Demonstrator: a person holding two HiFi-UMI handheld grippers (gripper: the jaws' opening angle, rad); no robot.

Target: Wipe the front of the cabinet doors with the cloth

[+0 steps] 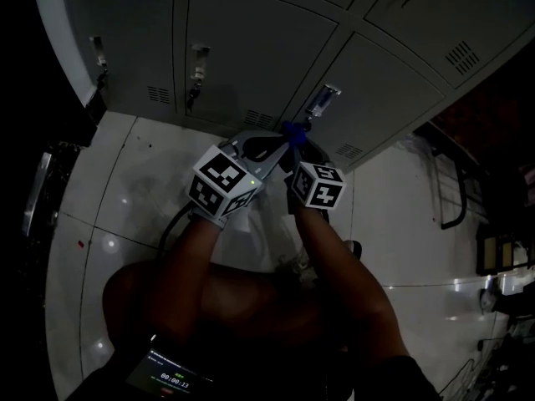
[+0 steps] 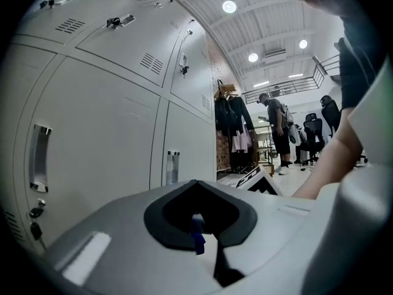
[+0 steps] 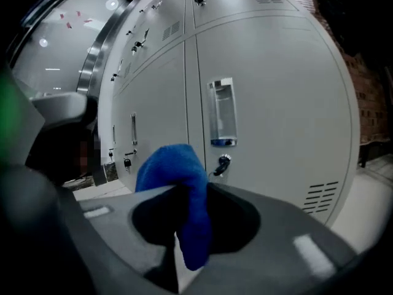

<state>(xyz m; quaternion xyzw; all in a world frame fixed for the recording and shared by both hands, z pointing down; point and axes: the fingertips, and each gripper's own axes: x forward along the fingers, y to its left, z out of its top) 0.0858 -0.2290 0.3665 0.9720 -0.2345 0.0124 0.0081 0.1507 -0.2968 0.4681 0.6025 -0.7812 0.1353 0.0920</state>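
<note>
Cloth [image 3: 179, 177], judged soft and limp, is best held by a bunched fold: right gripper [image 3: 174, 241] clenches one, left gripper [image 2: 206, 241] nips a small tip.

cloth [image 3: 184, 183] in right claw [image 3: 178, 225], cabinet doors [image 3: 270, 103] ahead

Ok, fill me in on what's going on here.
A person holding two grippers faces grey cabinet doors. The right gripper is clamped on a blue cloth, which bunches up above its jaws. The left gripper sits close beside it, shut on a sliver of the same cloth. Both point at the doors; contact with them can't be made out.
</note>
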